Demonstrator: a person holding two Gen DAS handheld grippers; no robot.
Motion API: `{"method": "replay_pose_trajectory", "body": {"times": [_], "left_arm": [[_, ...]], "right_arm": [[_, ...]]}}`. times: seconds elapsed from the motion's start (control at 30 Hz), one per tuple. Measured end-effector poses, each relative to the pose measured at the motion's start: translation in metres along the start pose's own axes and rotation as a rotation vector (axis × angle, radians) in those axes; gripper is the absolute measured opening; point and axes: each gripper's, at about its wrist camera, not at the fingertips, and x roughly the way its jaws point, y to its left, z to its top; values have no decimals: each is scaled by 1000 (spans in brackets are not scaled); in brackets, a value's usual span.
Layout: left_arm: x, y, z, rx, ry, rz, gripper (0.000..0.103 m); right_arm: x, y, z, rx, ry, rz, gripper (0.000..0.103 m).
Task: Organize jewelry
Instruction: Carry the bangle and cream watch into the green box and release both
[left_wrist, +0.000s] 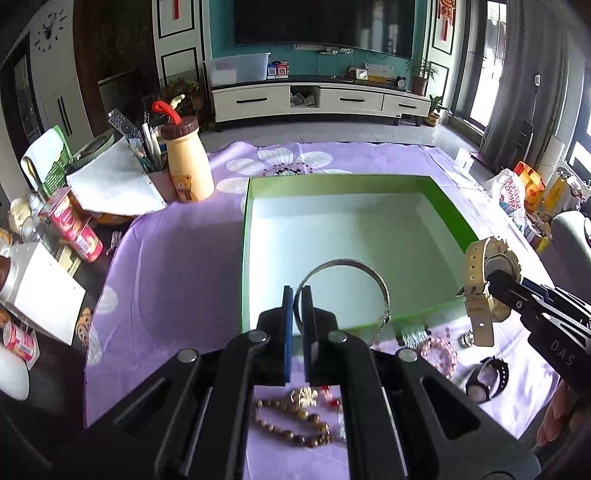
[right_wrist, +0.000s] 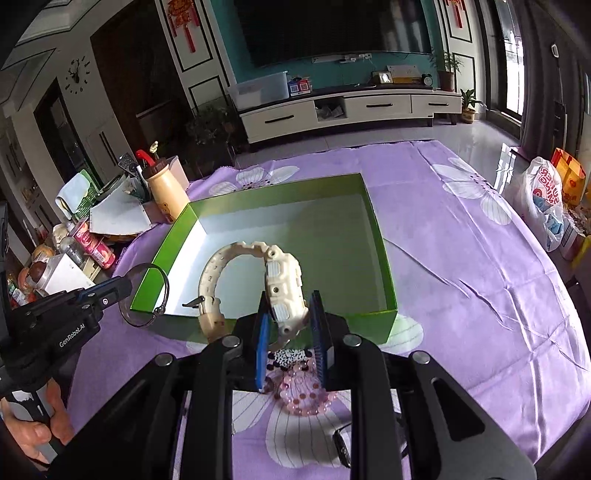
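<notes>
A living room with a television wall is stretching behind a table wearing a purple flowered cloth (right_wrist: 461, 236). On it a green box (right_wrist: 373, 206) is sitting open. The right gripper (right_wrist: 291, 343) is clamping a cream watch (right_wrist: 284, 284), its strap arching leftward over the box. The left gripper (left_wrist: 297, 321) is pinching a silver bangle (left_wrist: 369, 269) upright above the box's near edge. Bead bracelets (left_wrist: 295, 424) are lying half hidden under the grippers.

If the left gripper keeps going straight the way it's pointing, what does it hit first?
Probably the white floor of the green box: the left gripper, shut on the silver bangle, points down over the box's near wall. Depth is uncertain.
</notes>
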Motion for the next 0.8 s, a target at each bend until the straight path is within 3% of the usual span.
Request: {"method": "replay_pose_trajectory", "body": {"times": [0.47,0.63,0.7,0.73,0.77,0.8], "left_arm": [[63,-14,29,45,36,31,5],[77,-19,31,53,39,52,8],[76,-20,32,51,35,49,23],[75,-20,32,48,30,50,39],[72,-21,31,48,22,52,47],[70,-21,31,49,15,55,47]], "right_arm": [[75,-4,27,18,77,-42,21],[92,-9,25,52,101,-69,29],[90,-10,25,53,90,-66,36],[87,-12,24,54,85,-63,37],[84,-13,24,57,79,-60,39],[80,-14,24,59,70,-55,40]]}}
